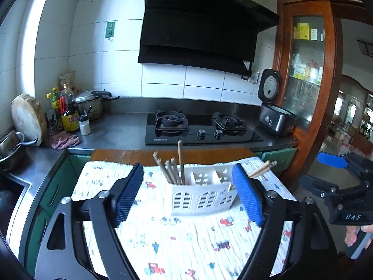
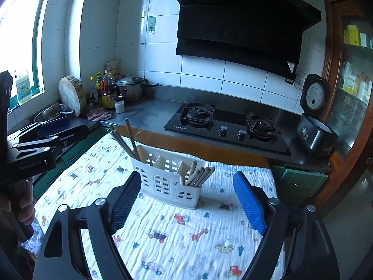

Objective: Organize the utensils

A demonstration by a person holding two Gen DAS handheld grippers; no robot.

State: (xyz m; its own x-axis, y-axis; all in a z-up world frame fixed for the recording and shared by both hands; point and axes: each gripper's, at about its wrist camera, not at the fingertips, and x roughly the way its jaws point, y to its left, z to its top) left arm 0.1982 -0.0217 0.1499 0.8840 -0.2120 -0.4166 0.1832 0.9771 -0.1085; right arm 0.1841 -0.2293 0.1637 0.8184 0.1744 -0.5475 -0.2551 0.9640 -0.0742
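Blue ribbed pads fill the bottom of both wrist views, and both grippers are spread wide with nothing between them. Left gripper (image 1: 187,193) has its fingers either side of the white utensil caddy (image 1: 201,196) as seen from its camera, but they sit nearer the camera and aren't touching it. Right gripper (image 2: 188,200) is the same deal, jaws apart, with the caddy just ahead of its left pad.

Caddy sits upright on a kids' print cloth (image 1: 181,240) (little cars and giraffes) covering a wooden table (image 1: 139,155). It's got three compartments. One end compartment holds a bunch of wooden chopsticks (image 1: 171,171) leaning outward, one stick standing taller than the rest. The opposite end holds another bunch (image 2: 198,175), also tilted. Middle compartment looks empty from the right wrist view.

Behind the table runs a steel counter (image 1: 126,126) with a two-burner gas hob (image 1: 200,128), a black range hood (image 1: 200,23) above, an open rice cooker (image 1: 275,114) at the right, and bottles plus a lidded pot (image 1: 89,103) in the left corner.
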